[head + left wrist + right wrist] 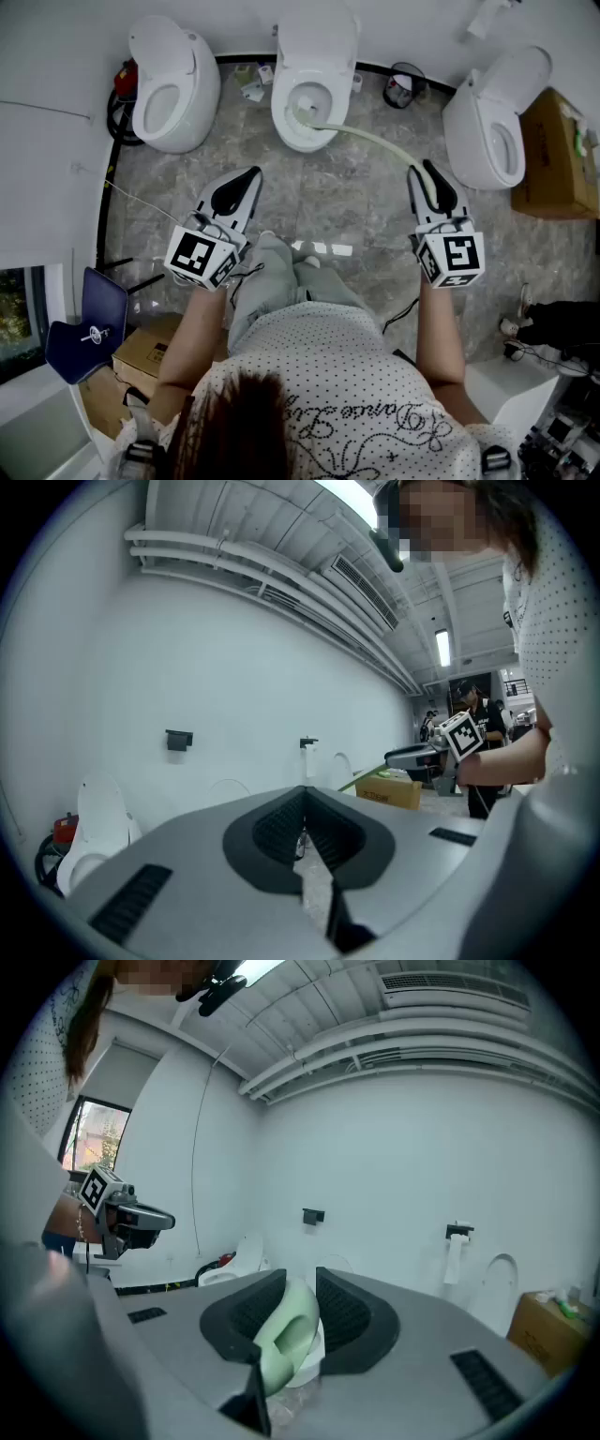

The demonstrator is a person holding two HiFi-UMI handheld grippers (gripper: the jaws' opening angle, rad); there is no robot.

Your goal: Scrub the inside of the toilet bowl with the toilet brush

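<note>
Back wall (75, 37): left toilet (173, 84), middle toilet (314, 80) and right toilet (497, 117) stand in a row against it.
Toilet brush (375, 141): handle between the right gripper (420, 169) jaws, head in the middle toilet's bowl.
Left gripper (251, 175): left of the brush, before the middle toilet, apart from it.
Cardboard box (558, 155): right of the right toilet.
Chair (84, 323): near left, by the wall.

Cardboard box (560, 159) (far right), blue chair (86, 323)

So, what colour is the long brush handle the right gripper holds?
The long brush handle is pale green; right gripper view.
</note>
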